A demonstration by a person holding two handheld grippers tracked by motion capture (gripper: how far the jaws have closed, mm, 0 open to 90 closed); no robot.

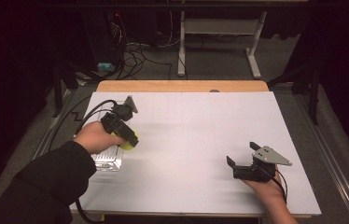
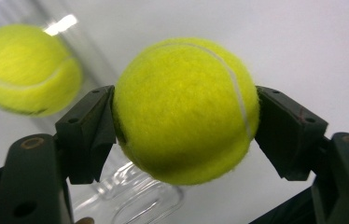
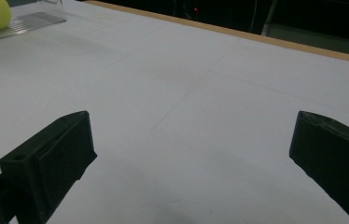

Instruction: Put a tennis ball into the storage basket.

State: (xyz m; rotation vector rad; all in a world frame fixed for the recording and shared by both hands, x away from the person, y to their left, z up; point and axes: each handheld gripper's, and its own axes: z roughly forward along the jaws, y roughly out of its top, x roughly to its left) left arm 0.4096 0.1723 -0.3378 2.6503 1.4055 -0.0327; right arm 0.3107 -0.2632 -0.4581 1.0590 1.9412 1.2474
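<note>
- Nearest the camera in the left gripper view, a yellow tennis ball is pinched between the two black jaws of the left gripper, one jaw pressing each side.
- In the high view the left gripper sits at the left side of the table, held by a hand in a dark sleeve, with the ball showing at its tip.
- Just below the held ball lies a clear plastic tray, its ridged floor visible in the left gripper view.
- A second tennis ball shows blurred at the upper left of the left gripper view, apart from the held one.
- The right gripper rests near the table's right front, its jaws spread wide with nothing between them; the right gripper view shows bare table between them.
- The table is covered by a white sheet with faint grid lines, and a wooden edge shows at the far side.
- Beyond it the room is dark, with grey carpet, tangled cables and the white legs of another table.
- No writing or brand can be read on the balls or tools.
</note>
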